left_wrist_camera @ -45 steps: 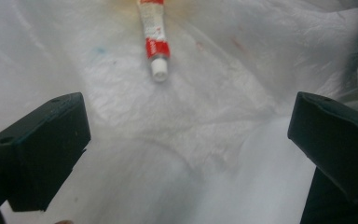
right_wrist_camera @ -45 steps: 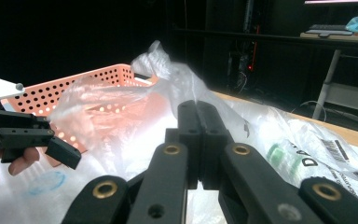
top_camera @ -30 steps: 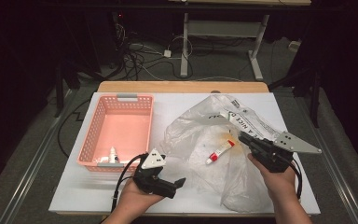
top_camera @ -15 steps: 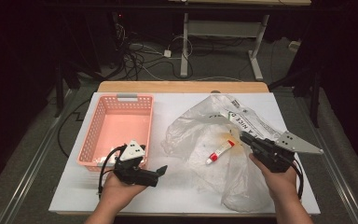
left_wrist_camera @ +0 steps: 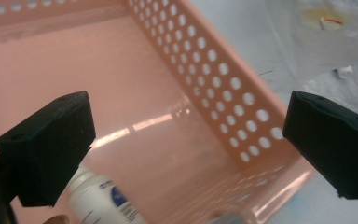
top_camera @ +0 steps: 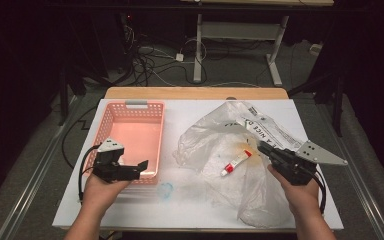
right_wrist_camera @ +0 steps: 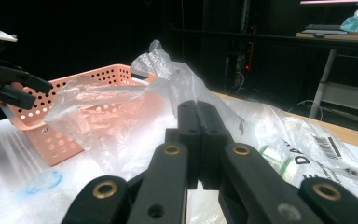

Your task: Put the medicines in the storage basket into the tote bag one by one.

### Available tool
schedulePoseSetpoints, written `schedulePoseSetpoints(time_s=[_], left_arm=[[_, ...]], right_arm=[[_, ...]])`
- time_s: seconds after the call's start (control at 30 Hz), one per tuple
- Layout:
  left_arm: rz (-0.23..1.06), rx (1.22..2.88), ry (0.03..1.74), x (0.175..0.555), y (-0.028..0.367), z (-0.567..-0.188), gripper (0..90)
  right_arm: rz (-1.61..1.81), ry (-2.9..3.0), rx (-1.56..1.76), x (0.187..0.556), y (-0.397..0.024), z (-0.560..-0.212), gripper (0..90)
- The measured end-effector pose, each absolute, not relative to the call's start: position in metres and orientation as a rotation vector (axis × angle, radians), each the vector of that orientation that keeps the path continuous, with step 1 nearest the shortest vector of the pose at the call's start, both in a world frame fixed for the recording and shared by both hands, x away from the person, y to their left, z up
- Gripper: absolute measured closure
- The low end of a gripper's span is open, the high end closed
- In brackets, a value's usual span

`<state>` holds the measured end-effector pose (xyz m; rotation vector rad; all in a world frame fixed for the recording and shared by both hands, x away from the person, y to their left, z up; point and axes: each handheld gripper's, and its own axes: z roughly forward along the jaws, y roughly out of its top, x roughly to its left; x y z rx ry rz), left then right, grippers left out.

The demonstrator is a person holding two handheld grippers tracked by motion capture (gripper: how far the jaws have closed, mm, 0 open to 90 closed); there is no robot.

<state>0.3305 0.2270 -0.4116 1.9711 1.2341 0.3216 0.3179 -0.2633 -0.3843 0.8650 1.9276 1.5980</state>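
Leftward across the table's near edge is where the left gripper (top_camera: 142, 167) has travelled: a second ago it hung in front of the plastic bag, and now it sits over the near right corner of the pink basket (top_camera: 111, 117), jaws spread wide with nothing between them. Its own view looks down into the basket, where a small white bottle (left_wrist_camera: 103, 198) with a printed label lies on the floor by the near wall, just under one jaw.

Ordered by size, the white table (top_camera: 190, 200) comes first, then the crumpled clear plastic bag (top_camera: 215, 145) spread over its right half, then the basket at the left, then the small items. A white tube with a red cap (top_camera: 235, 163) lies inside the bag, seen through the film, close in front of the right gripper (top_camera: 262, 147). That gripper has not shifted; its jaws are pressed fully together at the bag's edge, apparently pinching the film, though the contact itself is hard to make out.

The bag is thin, limp and slippery, so it should be pinched at a fold or rim. The tube looks light and fairly stiff, best taken across its body, not the cap. The bottle is probably light, smooth and prone to roll, so it wants a grip across its middle.
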Motion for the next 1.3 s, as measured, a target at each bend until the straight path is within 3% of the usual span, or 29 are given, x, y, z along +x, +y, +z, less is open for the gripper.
schedulePoseSetpoints(time_s=[0.23, 0.4, 0.93, 1.3], left_arm=[[0.259, 2.076, 1.367, 0.347, 0.245, -0.411, 4.0], [0.194, 2.186, 1.455, 0.362, 0.253, -0.41, 12.7], [-0.168, 2.291, 1.686, 0.399, 0.254, -0.43, 35.6], [-0.241, 2.36, 1.767, 0.406, 0.247, -0.438, 47.3]], right_arm=[[1.601, 1.925, 0.872, 0.319, -0.264, -0.384, 90.0], [1.602, 1.924, 0.872, 0.318, -0.265, -0.384, 90.0], [1.604, 1.923, 0.864, 0.317, -0.264, -0.383, 90.0], [1.604, 1.926, 0.863, 0.317, -0.264, -0.384, 90.0]])
